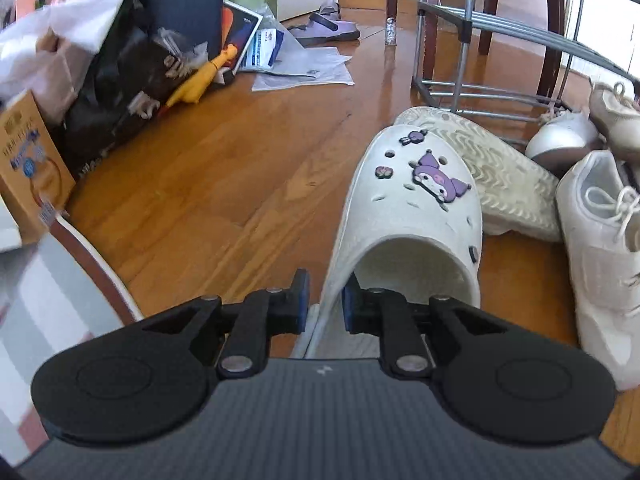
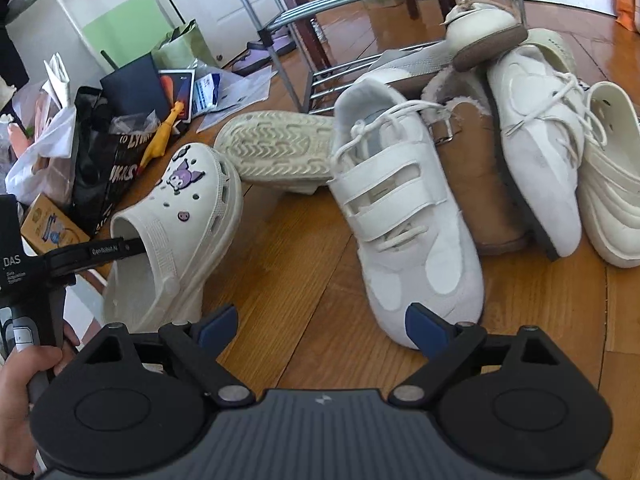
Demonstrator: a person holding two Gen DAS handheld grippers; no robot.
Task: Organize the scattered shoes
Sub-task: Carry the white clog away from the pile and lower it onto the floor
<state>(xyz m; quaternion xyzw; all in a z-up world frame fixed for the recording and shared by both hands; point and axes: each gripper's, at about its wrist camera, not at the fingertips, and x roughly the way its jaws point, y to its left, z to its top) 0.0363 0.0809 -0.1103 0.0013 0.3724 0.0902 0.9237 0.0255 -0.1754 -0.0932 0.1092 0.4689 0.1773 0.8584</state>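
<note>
On the wood floor (image 2: 280,280), by a metal shoe rack (image 2: 340,0), shoes lie scattered in a loose pile. L gripper (image 1: 324,304) has its jaws clamped on the side wall of a white clog (image 1: 404,208) w/ purple charms: one finger sits inside the opening, the other outside the wall. Right wrist view shows the same clog (image 2: 188,216) tilted, toe pointing away and up, w/ the black finger (image 2: 116,246) reaching into its mouth; a hand (image 2: 24,364) grips the L tool's handle at lower left.

R gripper (image 2: 322,330) hovers over bare floor w/ jaws wide apart, nothing between them. Its right blue pad is just beside the toe of a white strap sneaker (image 2: 400,208), which lies toe toward the camera.

Just behind the clog a second white clog (image 2: 276,148) is flipped, tread facing the camera. Right of the strap sneaker: a tan fur-lined shoe (image 2: 472,176), then a white lace-up (image 2: 536,148) lying partly over it, then a cream slip-on (image 2: 612,184) at far right. A cream shoe w/ brown sole (image 2: 488,32) rests on top of the pile, against the rack.

Along the wall at left: bags, boxes, papers, and a yellow rubber chicken (image 1: 200,80). Farther back on the floor, a purple sandal (image 1: 328,24) near the door.
</note>
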